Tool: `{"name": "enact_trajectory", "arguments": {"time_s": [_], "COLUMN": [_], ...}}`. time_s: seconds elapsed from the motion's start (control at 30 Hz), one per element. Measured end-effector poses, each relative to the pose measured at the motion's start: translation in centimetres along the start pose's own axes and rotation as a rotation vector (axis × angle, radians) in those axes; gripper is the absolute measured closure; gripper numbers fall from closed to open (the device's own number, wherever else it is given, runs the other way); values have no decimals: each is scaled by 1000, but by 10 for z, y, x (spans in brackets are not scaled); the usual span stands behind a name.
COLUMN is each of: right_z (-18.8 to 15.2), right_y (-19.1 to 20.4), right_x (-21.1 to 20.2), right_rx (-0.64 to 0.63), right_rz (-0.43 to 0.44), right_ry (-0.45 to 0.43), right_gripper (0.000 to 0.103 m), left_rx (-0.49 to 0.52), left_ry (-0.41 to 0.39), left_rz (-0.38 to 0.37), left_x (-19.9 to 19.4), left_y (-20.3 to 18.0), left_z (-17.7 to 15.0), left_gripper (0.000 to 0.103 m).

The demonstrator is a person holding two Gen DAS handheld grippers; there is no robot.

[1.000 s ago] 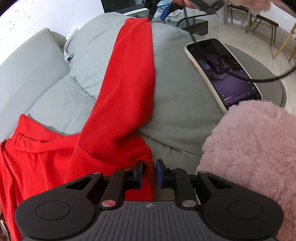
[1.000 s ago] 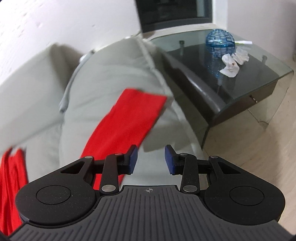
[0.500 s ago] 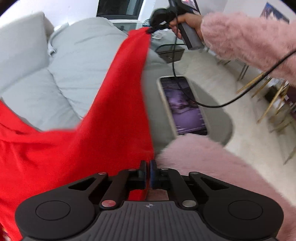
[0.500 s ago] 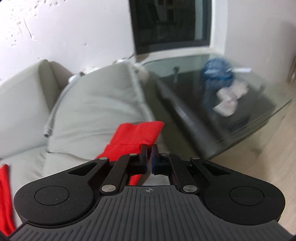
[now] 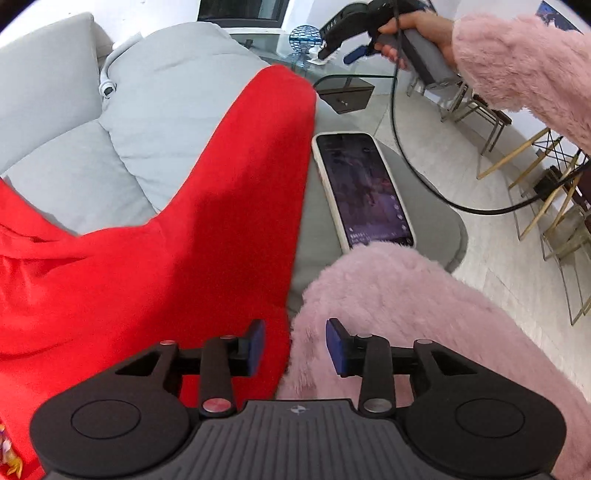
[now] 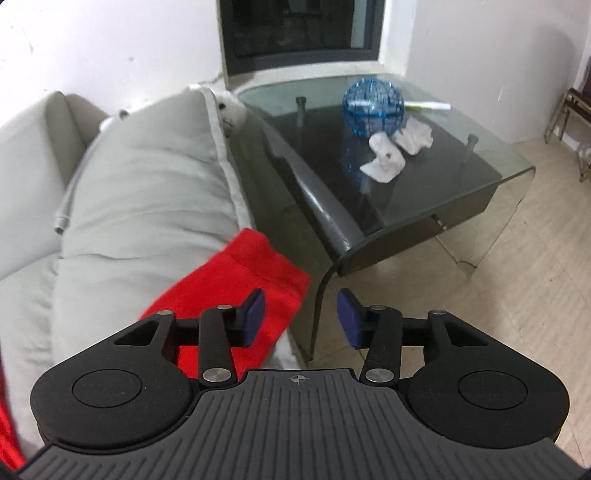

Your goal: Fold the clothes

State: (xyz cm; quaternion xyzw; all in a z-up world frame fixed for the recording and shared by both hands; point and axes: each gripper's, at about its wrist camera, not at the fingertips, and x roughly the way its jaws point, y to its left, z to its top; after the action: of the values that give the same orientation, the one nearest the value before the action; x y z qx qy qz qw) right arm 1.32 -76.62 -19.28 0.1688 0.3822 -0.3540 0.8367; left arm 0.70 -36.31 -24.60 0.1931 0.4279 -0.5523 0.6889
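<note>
- My left gripper [image 5: 294, 346] is released, its blue pads [image 5: 256, 345] spread apart with nothing between them; the left pad hangs over the red garment [image 5: 177, 258] and the right pad over my pink fluffy sleeve [image 5: 406, 314].
- The red garment lies spread on the grey sofa cushion [image 5: 177, 92], its broad part at the near left and a long strip running up to the cushion's far edge.
- A smartphone [image 5: 364, 188] with a lit screen lies face up just beside the strip's right edge, near the cushion's right edge, its near end touching my sleeve.
- A black cable [image 5: 424, 177] curves past the phone.
- My right gripper [image 6: 301, 317] is released too, jaws wide and empty; from the left camera it shows high up [image 5: 345, 40], held in my right hand [image 5: 417, 33] above the glass table.
- Below its left pad the end of the red strip [image 6: 251, 291] rests at the cushion's right edge [image 6: 147, 192], next to the table.
- On the glass coffee table [image 6: 461, 184] stand a blue wire ball [image 6: 373, 109], crumpled white tissues [image 6: 391, 155] just beside it, and a pen [image 6: 428, 106] at the far edge.
</note>
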Motion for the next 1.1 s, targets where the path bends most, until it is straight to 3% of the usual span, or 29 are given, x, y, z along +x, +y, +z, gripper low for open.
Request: {"name": "enact_trajectory", "arguments": {"time_s": [0.2, 0.3, 0.47, 0.53, 0.67, 0.77, 0.83, 0.87, 0.93, 1.1], "right_z": [-36, -63, -111, -129, -172, -197, -211, -218, -230, -244], "right_y": [42, 75, 134, 159, 223, 267, 293, 306, 336, 390], "right_x": [-77, -110, -152, -162, -181, -190, -194, -195, -196, -195], "right_rx": [-118, -166, -202, -234, -338, -399, -425, -436, -458, -486], "right_rz": [103, 162, 284, 319, 389, 443, 476, 493, 531, 590], "right_ry": [-41, -45, -14, 2, 33, 57, 69, 73, 85, 104], "right_gripper": [48, 48, 48, 48, 48, 48, 48, 48, 48, 48], "left_rx": [-14, -57, -136, -177, -271, -386, -463, -497, -572, -617], "left_ry": [68, 67, 18, 0, -44, -85, -116, -131, -162, -192], "left_rz": [112, 172, 293, 345, 446, 527, 557, 566, 575, 586], "left_x": [-26, -45, -90, -107, -139, -160, -169, -174, -180, -183], "left_y": [7, 18, 50, 63, 95, 126, 146, 156, 181, 223], "left_z": [-30, -43, -72, -85, -109, -123, -127, -129, -132, -124], "left_gripper": [64, 57, 45, 36, 35, 37, 44, 49, 70, 70]}}
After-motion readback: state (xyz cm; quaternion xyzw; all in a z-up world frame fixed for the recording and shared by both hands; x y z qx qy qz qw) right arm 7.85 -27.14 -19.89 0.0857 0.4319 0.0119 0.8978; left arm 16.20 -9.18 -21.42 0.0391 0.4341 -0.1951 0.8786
